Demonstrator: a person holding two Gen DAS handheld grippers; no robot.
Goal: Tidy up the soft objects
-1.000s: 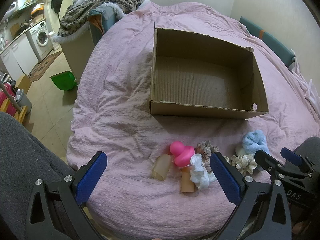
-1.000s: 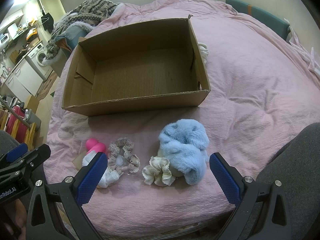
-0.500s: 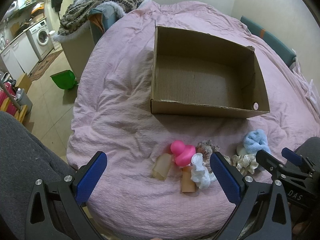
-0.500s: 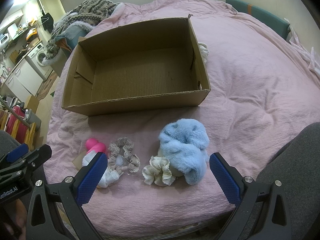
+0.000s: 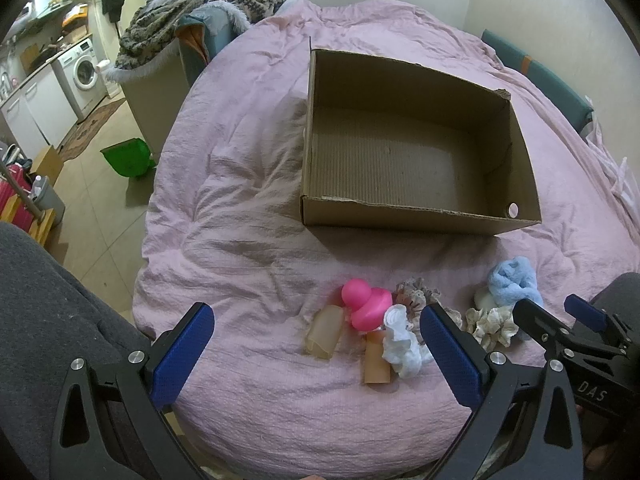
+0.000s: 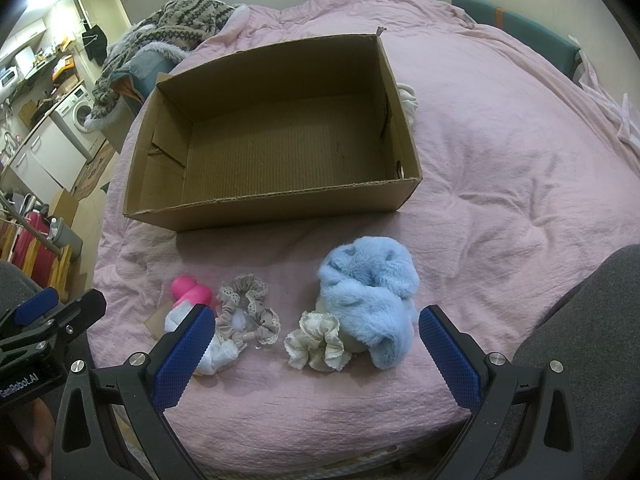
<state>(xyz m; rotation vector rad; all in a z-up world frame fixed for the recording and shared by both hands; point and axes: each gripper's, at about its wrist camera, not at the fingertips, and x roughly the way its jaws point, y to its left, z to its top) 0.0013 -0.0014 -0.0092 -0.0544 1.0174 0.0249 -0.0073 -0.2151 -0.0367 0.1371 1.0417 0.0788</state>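
An empty cardboard box lies on the pink bedspread. In front of it is a row of soft items: a pink rubber duck, a translucent tube, a tan tube, a white scrunchie, a taupe lace scrunchie, a cream scrunchie and a fluffy blue plush. My left gripper hovers open just short of the duck and tubes. My right gripper hovers open, framing the cream scrunchie and the plush.
A blanket-covered chair stands at the bed's far left corner. On the floor to the left are a green bin and a washing machine. White cloth peeks from behind the box. The person's grey-clad knees flank the near bed edge.
Both grippers stay open and almost still. The left wrist view has drifted slightly, so the box and items sit a touch lower in frame.
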